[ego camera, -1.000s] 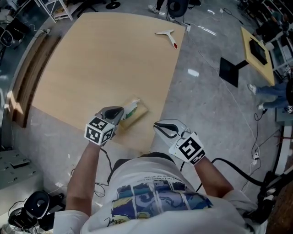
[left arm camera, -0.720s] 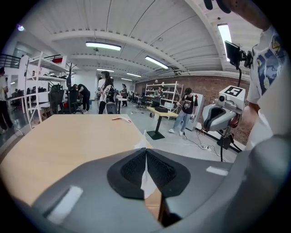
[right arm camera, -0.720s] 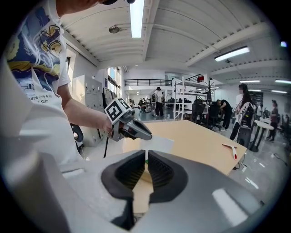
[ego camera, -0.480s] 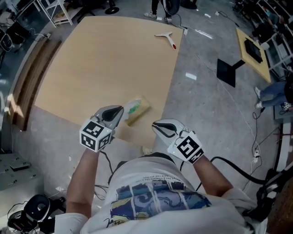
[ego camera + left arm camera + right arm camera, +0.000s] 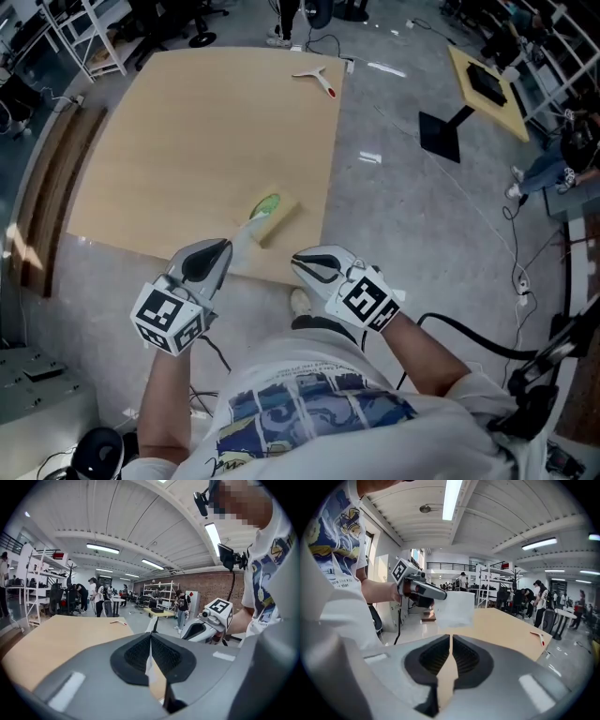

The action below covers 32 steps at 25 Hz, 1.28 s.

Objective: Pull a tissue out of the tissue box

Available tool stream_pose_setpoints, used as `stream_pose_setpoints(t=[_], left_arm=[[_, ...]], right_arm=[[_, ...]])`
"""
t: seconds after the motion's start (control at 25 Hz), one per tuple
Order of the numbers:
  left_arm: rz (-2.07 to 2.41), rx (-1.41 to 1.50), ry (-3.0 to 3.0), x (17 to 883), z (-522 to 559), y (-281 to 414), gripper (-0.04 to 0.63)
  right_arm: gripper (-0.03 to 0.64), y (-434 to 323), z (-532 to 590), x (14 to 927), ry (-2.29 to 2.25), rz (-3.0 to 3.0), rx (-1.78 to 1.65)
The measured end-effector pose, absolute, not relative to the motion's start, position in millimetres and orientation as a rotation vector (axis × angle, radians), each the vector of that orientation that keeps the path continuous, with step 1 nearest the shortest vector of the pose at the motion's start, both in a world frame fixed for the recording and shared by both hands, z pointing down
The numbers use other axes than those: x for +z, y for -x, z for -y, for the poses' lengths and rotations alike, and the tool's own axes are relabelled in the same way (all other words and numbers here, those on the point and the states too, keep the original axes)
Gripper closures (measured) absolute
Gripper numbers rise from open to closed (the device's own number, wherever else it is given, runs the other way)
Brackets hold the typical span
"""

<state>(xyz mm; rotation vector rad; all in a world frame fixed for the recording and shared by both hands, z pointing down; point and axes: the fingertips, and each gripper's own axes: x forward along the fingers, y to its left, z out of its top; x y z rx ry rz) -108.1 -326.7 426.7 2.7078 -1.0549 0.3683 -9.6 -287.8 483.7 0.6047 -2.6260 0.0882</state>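
- Two grippers show low in the head view, one in each of the person's hands. Both are held off the near edge of the desk (image 5: 187, 141), above the grey floor (image 5: 403, 216).
- The left gripper (image 5: 223, 248) is clamped on a white tissue (image 5: 242, 232). In the left gripper view its pads are pressed together with a thin white fold caught between them.
- In the head view the tissue runs as a narrow strip from that gripper's tip toward 1 o'clock, up to the green opening on top of the tissue box (image 5: 281, 214). Whether its far end has come free of the opening cannot be told.
- The tissue box lies flat on the desk, close to the near edge and toward the desk's right-hand corner. It is at about 1 o'clock from the left gripper and 11 o'clock from the right gripper (image 5: 296, 262).
- The right gripper has its jaws closed together with nothing between them; only the desk shows through the narrow slit below the pads. It is at about 3 o'clock from the left gripper, apart from both the tissue and the box.
- In the right gripper view the tissue hangs as a pale sheet from the left gripper's tip, at 12 o'clock above the closed jaws.
- A white tool with a red handle (image 5: 316, 77) lies near the far right corner of the desk, at roughly 12 o'clock from the tissue box and well apart from it.
- On the floor, at about 2 o'clock from the box, stands a black stand base (image 5: 439, 137) with a yellow board (image 5: 483, 84) beyond it.
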Motion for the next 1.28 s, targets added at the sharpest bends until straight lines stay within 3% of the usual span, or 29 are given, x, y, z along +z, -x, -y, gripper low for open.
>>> stream_pose_setpoints(t=[0.4,1.28], left_arm=[[1.03,0.346,-2.745,392.8,239.7,132.2,0.589],[0.873,0.308,-2.826,392.9,118.4,135.6,0.589]], right_arm=[[0.606,43.5,223.0,478.4,-0.663,2.625,0.07],[0.606,40.6,105.2,485.3,-0.872,2.549,0.077]])
